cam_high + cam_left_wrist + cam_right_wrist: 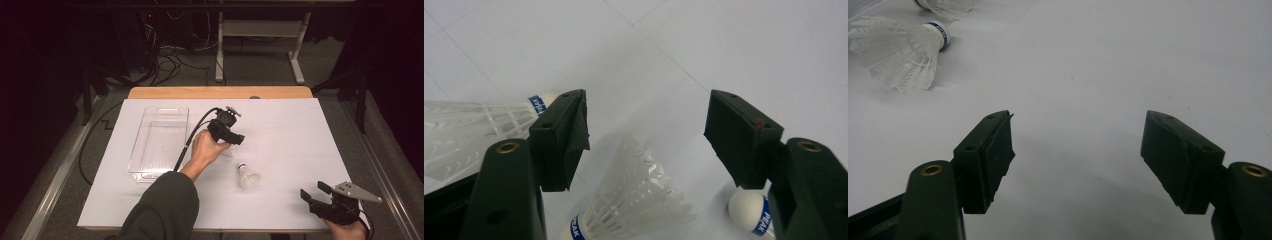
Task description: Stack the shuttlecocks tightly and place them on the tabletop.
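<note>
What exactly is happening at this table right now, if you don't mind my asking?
A person is working with shuttlecocks on a white table using two hand-held grippers. The left gripper hangs open over a shuttlecock lying between its jaws, not gripped; two more lie close by. A further shuttlecock lies in the open toward the near edge. The right gripper rests open at the near right corner, holding nothing. A clear bin sits on the left and looks empty.

A white-topped table [300,130] carries a clear plastic tray [160,140] and white shuttlecocks [248,176].
</note>
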Demonstrator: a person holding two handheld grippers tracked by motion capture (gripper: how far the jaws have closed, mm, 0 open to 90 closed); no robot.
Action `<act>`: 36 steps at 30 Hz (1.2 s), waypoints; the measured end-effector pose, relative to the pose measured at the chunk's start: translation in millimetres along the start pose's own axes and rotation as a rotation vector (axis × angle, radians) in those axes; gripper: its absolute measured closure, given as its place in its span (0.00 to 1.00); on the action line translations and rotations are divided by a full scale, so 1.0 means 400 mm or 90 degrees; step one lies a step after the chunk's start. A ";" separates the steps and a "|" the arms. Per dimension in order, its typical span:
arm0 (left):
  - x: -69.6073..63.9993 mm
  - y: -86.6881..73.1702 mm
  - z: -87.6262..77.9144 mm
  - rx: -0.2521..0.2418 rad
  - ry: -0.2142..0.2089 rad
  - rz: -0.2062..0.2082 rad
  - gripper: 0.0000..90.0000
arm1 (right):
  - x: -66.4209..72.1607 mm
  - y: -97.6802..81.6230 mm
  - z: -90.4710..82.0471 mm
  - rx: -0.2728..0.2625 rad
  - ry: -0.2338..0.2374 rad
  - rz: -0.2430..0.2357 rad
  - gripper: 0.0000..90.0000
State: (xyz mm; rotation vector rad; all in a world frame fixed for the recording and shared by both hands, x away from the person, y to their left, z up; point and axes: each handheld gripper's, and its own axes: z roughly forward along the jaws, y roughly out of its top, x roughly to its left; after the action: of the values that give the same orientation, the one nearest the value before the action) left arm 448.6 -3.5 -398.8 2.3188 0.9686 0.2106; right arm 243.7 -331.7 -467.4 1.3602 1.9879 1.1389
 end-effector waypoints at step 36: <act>-0.006 -0.089 -0.069 -0.024 -0.015 -0.005 0.35 | 0.001 0.000 -0.001 -0.001 -0.001 0.001 0.33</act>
State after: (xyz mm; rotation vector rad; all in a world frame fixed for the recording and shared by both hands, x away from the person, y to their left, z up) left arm 416.0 27.5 -397.8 2.2773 0.9546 0.1961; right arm 243.6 -331.5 -467.1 1.3613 1.9846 1.1408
